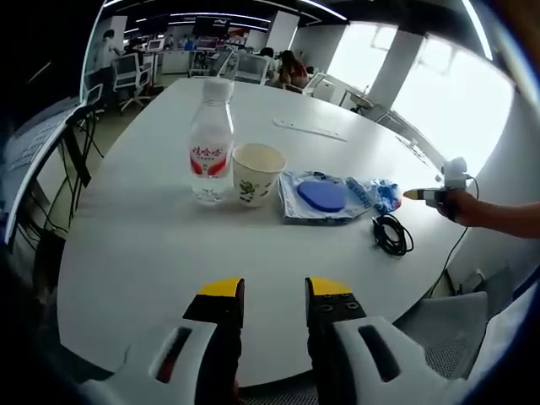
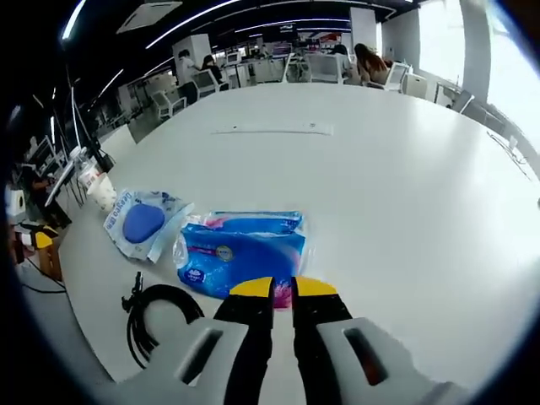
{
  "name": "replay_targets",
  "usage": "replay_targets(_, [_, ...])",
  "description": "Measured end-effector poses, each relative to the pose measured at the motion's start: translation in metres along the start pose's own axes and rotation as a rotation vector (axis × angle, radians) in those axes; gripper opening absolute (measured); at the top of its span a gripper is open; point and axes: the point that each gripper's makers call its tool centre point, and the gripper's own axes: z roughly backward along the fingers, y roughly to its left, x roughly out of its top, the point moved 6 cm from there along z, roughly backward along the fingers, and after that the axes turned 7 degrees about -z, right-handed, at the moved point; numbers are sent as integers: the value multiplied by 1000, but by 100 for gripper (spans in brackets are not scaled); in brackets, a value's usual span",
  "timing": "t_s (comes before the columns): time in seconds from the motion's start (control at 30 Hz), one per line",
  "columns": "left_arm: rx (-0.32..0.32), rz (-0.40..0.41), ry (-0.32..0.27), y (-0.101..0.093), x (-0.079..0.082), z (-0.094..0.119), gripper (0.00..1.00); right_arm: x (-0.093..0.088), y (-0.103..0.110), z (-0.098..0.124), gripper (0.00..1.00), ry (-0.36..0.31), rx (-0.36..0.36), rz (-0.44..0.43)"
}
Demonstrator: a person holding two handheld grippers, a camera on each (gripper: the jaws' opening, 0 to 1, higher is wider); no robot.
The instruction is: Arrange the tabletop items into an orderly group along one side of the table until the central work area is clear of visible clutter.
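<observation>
A large white oval tabletop (image 1: pixel 152 245) sits in an open office, with chairs and people far behind it.

In the left gripper view, the left gripper (image 1: pixel 275 291) hovers low over the near edge of the tabletop. Its yellow-tipped jaws stand a narrow gap apart and hold nothing. Ahead of them, a row of items runs across the tabletop from left to right. A clear water bottle (image 1: pixel 211 142) with a red and white label stands upright, cap on. Just beside it on the right stands a paper cup (image 1: pixel 256 172) printed with a leaf pattern, mouth up. Next lies a flat clear packet (image 1: pixel 319 197) holding a round blue pad, then a blue tissue pack (image 1: pixel 381 194) touching the packet's far end. A coiled black cable (image 1: pixel 391 234) lies near the tabletop's right edge. Further right, a person's hand holds the other gripper (image 1: pixel 434 194) just past that edge.

In the right gripper view, the right gripper (image 2: pixel 283 288) points at the tissue pack (image 2: pixel 242 250), which lies flat with its long axis running left to right across the view. The jaws are nearly closed, their tips just at the pack's near edge, gripping nothing. The packet (image 2: pixel 143 223) lies to the left, and the cable (image 2: pixel 153 314) sits near the lower left. The bottle (image 2: pixel 84 175) and cup (image 2: pixel 103 192) stand small at the far left.
</observation>
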Motion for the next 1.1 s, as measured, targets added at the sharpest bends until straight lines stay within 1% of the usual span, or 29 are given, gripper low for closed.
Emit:
replay_targets(0.17, [10, 7, -1, 1, 0, 2, 27, 1, -5, -4, 7, -3, -17, -46])
replay_targets(0.3, [17, 13, -4, 1, 0, 7, 27, 2, -7, -7, 7, -2, -19, -59])
replay_targets(0.4, [22, 16, -5, 2, 0, 9, 27, 1, -2, -6, 8, 7, -18, -50])
replay_targets(0.63, [38, 22, -5, 4, -1, 16, 27, 1, 1, -9, 6, 23, -21, -56])
replay_targets(0.77, [47, 27, -6, 7, -1, 19, 27, 1, 3, -13, 4, 38, -29, -46])
replay_targets(0.87, [54, 30, -8, 8, 0, 21, 27, 1, 3, -15, 0, 46, -32, -34])
replay_targets(1.1, [58, 34, -13, 9, -1, 22, 26, 1, 5, -14, 0, 43, -41, -50])
